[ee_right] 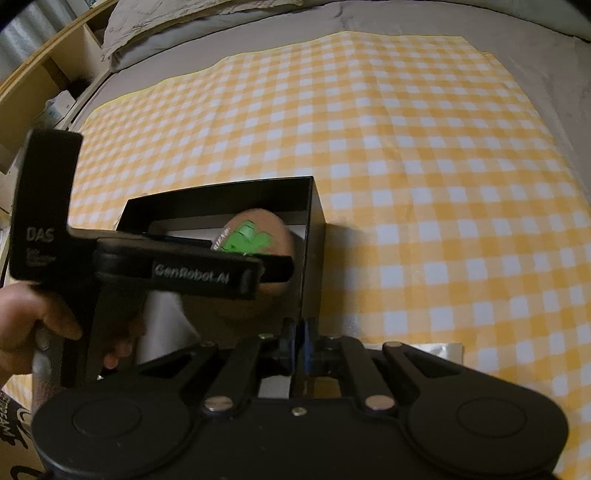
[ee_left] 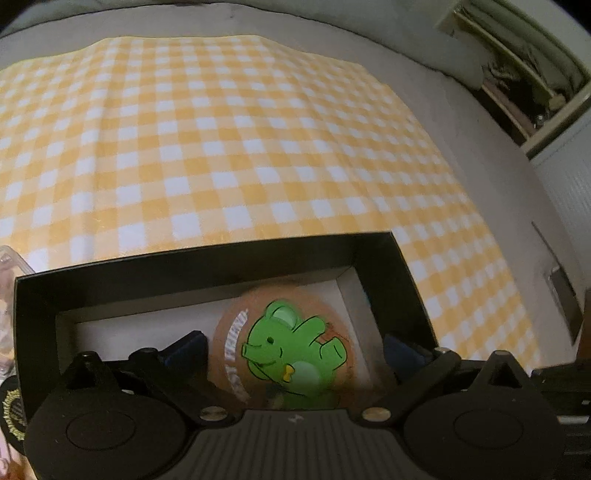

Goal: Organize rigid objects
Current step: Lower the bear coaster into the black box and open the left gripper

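Note:
An open black box with a white floor sits on the checked cloth. Inside it, my left gripper is shut on a round cork coaster printed with a green cartoon animal; the blue pads sit against its two sides. In the right wrist view the coaster stands tilted within the box, partly hidden by the left gripper's finger. A hand holds that gripper's handle. My right gripper is shut on the box's near right wall, pinching it between the blue pads.
A yellow and white checked cloth covers a grey bed surface. A pillow and wooden shelves lie beyond it. A silvery flat piece rests by the right gripper. A clear plastic item sits left of the box.

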`<state>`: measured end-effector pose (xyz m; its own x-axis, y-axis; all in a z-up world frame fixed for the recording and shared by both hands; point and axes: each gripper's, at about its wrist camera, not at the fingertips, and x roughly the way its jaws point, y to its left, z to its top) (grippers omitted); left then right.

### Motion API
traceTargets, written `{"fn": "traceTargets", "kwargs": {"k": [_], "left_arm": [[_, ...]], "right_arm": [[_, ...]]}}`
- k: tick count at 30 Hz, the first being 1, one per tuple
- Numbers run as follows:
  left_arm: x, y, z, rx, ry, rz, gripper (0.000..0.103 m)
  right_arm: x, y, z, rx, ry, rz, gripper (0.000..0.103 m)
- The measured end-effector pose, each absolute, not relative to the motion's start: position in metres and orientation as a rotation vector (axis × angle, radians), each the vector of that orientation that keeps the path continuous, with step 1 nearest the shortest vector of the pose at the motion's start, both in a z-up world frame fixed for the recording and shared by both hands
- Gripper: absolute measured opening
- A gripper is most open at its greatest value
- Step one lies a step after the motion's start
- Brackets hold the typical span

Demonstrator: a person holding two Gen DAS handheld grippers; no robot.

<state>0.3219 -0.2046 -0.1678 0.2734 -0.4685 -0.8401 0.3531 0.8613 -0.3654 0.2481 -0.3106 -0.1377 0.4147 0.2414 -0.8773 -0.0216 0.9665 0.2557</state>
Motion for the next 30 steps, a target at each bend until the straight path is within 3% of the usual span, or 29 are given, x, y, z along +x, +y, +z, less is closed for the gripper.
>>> {"fn": "traceTargets", "kwargs": {"k": [16,30], "left_arm": [[0.321,-0.190,-0.160,-0.245,1.209,-0.574,0.102],[0.280,-0.168,-0.084,-0.092,1.028,-0.585,0.102]], "right_arm": [[0.250,-0.309,-0.138,0.204,1.130,0.172,0.006],[0.249,-0.306,-0.137,0.179,1.123,0.175,0.006]]}}
